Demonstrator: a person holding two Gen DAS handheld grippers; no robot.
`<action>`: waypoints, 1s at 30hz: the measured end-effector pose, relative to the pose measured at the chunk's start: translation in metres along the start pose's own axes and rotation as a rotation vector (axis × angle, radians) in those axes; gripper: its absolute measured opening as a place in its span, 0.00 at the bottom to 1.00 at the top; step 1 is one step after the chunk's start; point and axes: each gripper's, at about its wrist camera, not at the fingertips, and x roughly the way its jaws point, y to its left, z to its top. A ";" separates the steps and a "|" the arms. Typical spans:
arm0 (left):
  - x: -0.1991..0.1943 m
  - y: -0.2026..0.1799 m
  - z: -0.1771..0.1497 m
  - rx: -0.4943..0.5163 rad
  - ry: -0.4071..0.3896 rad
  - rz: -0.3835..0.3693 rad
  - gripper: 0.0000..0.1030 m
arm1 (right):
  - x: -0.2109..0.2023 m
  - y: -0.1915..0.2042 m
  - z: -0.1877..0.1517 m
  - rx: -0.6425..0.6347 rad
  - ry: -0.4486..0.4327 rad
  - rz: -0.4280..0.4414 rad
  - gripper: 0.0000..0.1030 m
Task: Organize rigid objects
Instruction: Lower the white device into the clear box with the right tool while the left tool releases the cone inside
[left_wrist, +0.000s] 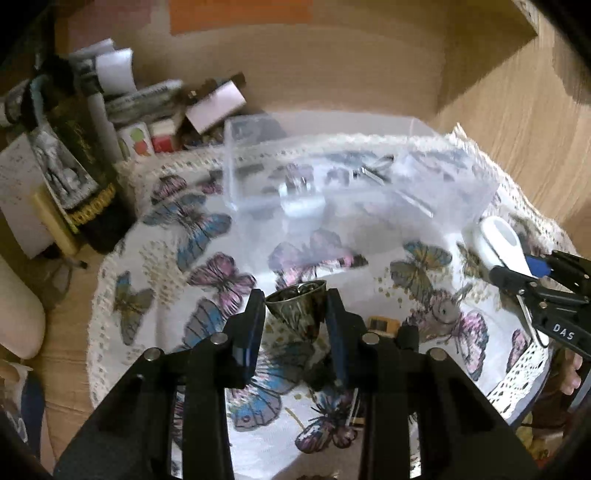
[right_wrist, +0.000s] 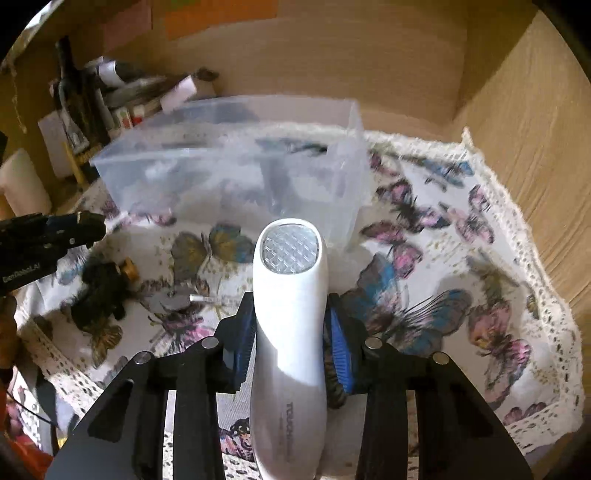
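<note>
Held in the left gripper (left_wrist: 295, 314): a small metal cup (left_wrist: 298, 308), bell-shaped, jaws closed partway against its flared sides, lifted above the near part of the butterfly cloth (left_wrist: 207, 280). Probably light, stiff and slick (tapered walls invite slipping upward or downward), so best pinched near the wide rim, squarely.

Clamped in the right gripper (right_wrist: 290, 325): a white handheld device (right_wrist: 290, 317) with a faceted lens at its tip, jaws narrowed onto its waist, above the middle of the cloth. Smooth plastic shell, likely light, with most of its length hanging behind the pads, so liable to pivot.

Ahead of both, toward the far edge of the cloth: a clear plastic bin (right_wrist: 236, 166), apparently the destination, already holding dark items.

Loose on the cloth's left side: a grey key-like piece (right_wrist: 173, 301) and a dark fuzzy clump (right_wrist: 99, 291).
</note>
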 end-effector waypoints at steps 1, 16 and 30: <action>-0.005 0.002 0.003 -0.003 -0.018 0.002 0.32 | -0.005 -0.001 0.003 0.002 -0.017 -0.003 0.32; -0.033 0.009 0.055 -0.035 -0.173 0.025 0.32 | -0.064 -0.013 0.068 0.020 -0.287 0.005 0.32; 0.014 -0.019 0.093 0.022 -0.111 -0.013 0.32 | -0.020 -0.004 0.127 -0.084 -0.297 -0.018 0.32</action>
